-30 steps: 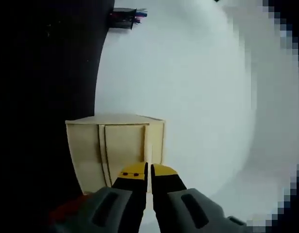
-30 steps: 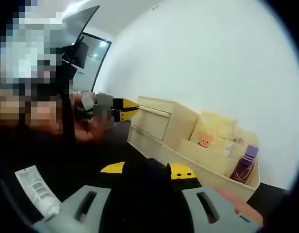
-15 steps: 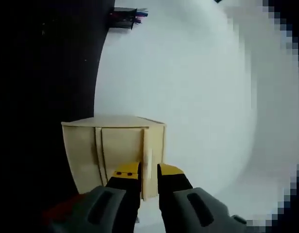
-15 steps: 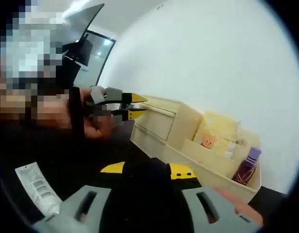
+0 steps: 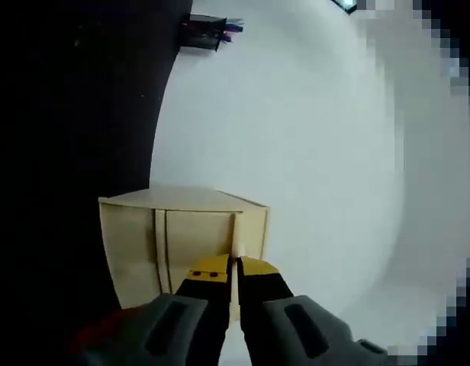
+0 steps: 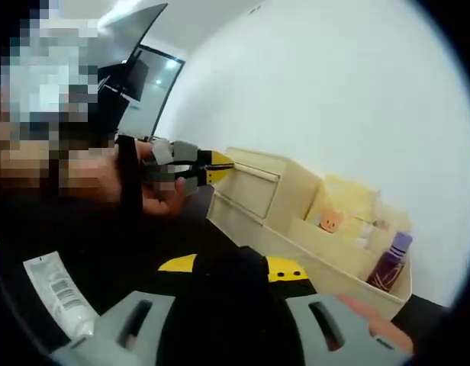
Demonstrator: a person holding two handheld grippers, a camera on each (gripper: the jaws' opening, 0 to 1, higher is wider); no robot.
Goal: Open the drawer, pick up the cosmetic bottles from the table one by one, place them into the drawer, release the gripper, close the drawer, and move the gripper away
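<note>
One thin upright handle (image 5: 236, 242) on the drawer (image 5: 195, 244) front lies straight ahead of the left gripper (image 5: 233, 268), whose jaws are clenched on it. Across the dark table, the right gripper (image 6: 222, 268) grasps a dark bottle (image 6: 223, 301), well apart from the wooden organizer (image 6: 311, 229), so the left is nearer

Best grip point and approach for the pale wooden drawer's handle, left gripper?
Grip the thin upright white handle strip on the pale wooden drawer front, coming straight at the front with a jaw on each side. It is narrow and projects toward the left gripper, whose jaws look closed about it.
</note>
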